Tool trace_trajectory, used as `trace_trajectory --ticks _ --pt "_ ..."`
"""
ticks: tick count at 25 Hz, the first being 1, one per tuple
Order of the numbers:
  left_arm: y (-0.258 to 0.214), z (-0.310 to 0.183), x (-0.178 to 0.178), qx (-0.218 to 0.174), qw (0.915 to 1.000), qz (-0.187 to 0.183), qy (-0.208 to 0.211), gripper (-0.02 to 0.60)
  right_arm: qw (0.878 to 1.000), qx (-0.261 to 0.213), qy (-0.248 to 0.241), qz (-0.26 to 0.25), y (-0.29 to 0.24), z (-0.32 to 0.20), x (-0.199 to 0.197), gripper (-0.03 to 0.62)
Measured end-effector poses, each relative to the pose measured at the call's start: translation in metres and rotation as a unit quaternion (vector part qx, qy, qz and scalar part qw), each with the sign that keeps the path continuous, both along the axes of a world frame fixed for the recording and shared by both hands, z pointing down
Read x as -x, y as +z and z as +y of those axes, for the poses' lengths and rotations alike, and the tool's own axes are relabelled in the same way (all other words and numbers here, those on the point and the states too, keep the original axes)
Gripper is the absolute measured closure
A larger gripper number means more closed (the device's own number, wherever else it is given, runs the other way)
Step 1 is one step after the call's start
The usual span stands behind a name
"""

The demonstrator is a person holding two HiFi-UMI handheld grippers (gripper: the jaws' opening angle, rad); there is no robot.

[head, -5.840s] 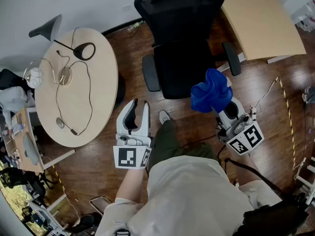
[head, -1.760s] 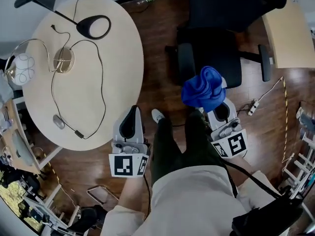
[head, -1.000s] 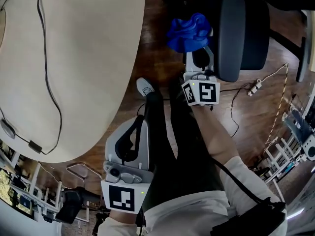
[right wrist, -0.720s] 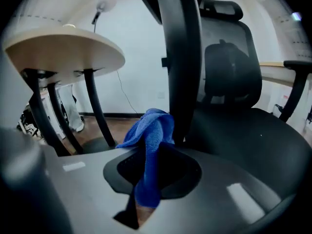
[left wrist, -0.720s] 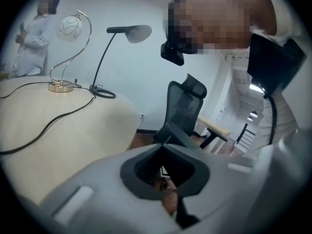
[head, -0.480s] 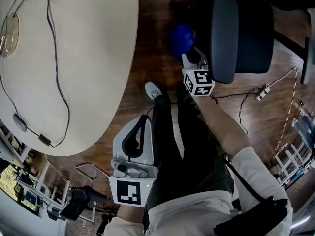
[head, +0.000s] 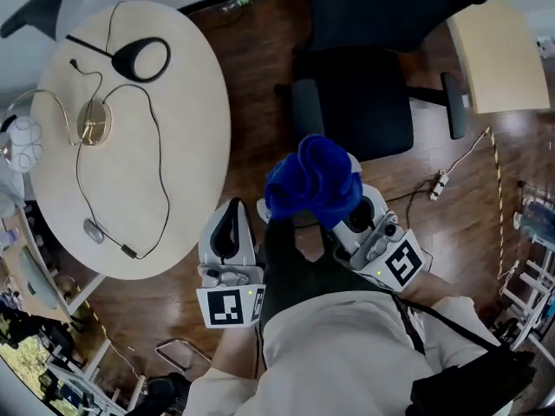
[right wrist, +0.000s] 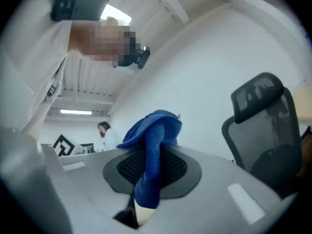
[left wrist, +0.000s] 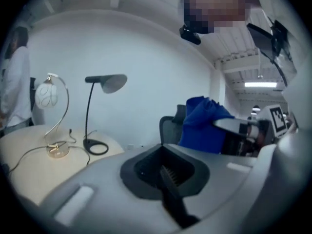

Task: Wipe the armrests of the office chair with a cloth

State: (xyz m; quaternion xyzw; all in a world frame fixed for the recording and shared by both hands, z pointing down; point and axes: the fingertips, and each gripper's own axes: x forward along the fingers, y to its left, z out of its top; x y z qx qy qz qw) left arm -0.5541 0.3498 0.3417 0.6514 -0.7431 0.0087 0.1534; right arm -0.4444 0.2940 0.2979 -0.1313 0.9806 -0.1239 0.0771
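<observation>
My right gripper [head: 345, 199] is shut on a bunched blue cloth [head: 314, 183], held high in front of the person's body; in the right gripper view the cloth [right wrist: 152, 150] hangs pinched between the jaws. The black office chair [head: 368, 94] stands ahead, its left armrest [head: 307, 114] and right armrest [head: 454, 102] both bare. The chair back [right wrist: 263, 126] shows at the right of the right gripper view. My left gripper [head: 229, 222] is shut and holds nothing, beside the person's leg, near the round table's edge. The left gripper view shows its jaws closed together and the blue cloth [left wrist: 202, 126] off to the right.
A round beige table [head: 104, 146] at the left carries a black desk lamp [head: 139, 59], a wire lamp [head: 52, 124] and cables. A second beige desk [head: 499, 50] stands right of the chair. A power strip with cord [head: 442, 180] lies on the wood floor.
Both grippers have risen. The right one came up from low beside the chair's left armrest with the cloth, toward the person's chest. The view now takes in the whole chair and table.
</observation>
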Motion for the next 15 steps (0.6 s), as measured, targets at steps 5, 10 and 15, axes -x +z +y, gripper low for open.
trace_trajectory --ticks 5,10,15 --pt "-0.098 -0.048 -0.078 -0.037 0.9980 -0.049 0.019 0.581 0.996 -0.050 0.051 -0.045 -0.103 -0.040 -0.095 0.530" --pt "-0.129 -0.113 -0.173 -0.049 0.9961 -0.073 0.009 0.581 0.996 -0.073 0.034 -0.042 -0.119 -0.118 -0.209 0.530" --pt "-0.127 -0.196 -0.291 -0.050 0.9976 -0.043 0.020 0.581 0.998 -0.061 0.007 -0.018 -0.120 -0.191 -0.335 0.530"
